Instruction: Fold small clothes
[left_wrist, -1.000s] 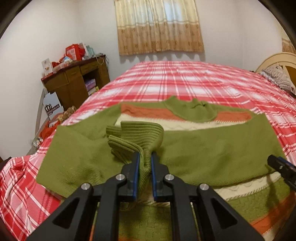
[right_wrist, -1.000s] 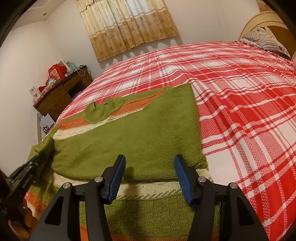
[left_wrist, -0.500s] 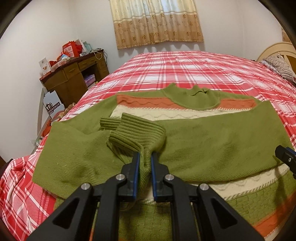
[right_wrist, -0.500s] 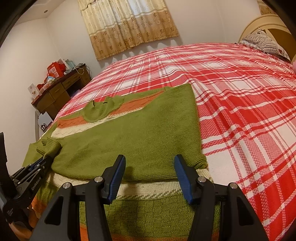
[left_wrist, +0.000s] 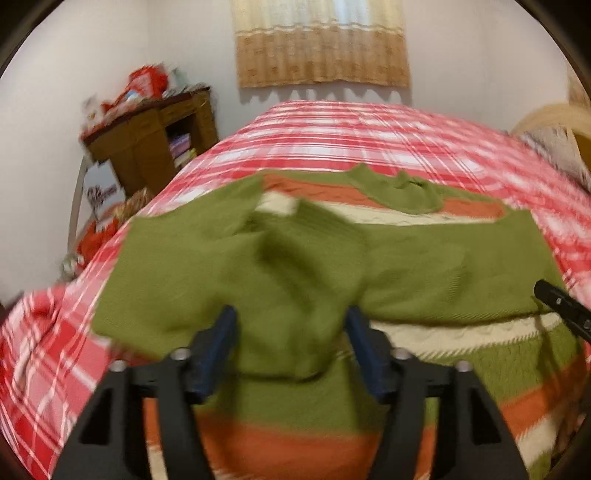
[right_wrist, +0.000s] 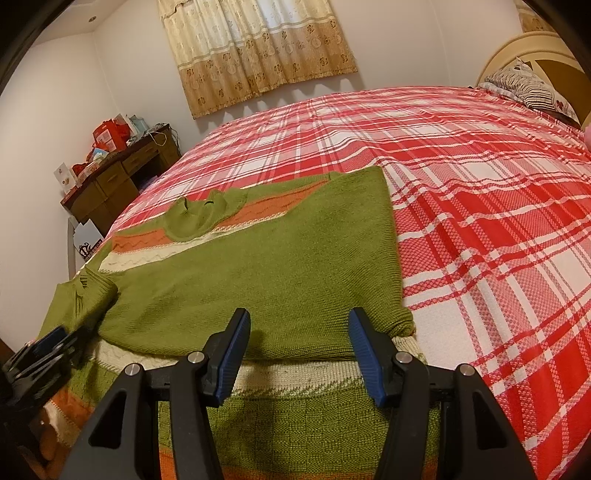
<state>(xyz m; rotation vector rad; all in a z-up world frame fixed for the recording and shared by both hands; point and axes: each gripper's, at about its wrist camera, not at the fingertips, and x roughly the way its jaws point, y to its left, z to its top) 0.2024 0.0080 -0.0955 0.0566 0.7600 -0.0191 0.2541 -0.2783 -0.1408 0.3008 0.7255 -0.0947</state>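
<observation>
- The bed (right_wrist: 461, 155), under a red and white plaid cover, fills most of both views.
- My sweater (right_wrist: 266, 266), green with orange and cream stripes, lies flat on the cover at lower centre of each view, both sleeves folded across the chest, its collar toward the curtain.
- The patterned curtain (right_wrist: 255, 48) hangs on the far wall at the top of each frame.
- A brown wooden desk (right_wrist: 110, 184) stands against the wall at left, with red boxes and clutter on top.
- A cream headboard (right_wrist: 535, 48) curves in at upper right, a striped pillow (right_wrist: 528, 88) in front of it.
- My right gripper (right_wrist: 297, 347) sits at the bottom of its view, jaws apart, hovering over the folded right sleeve with nothing between them.
- My left gripper (left_wrist: 288, 339) has just been opening; its jaws stand apart with the left sleeve's cuff lying loose between them, blurred. In the right view it shows at lower left (right_wrist: 48, 347).
</observation>
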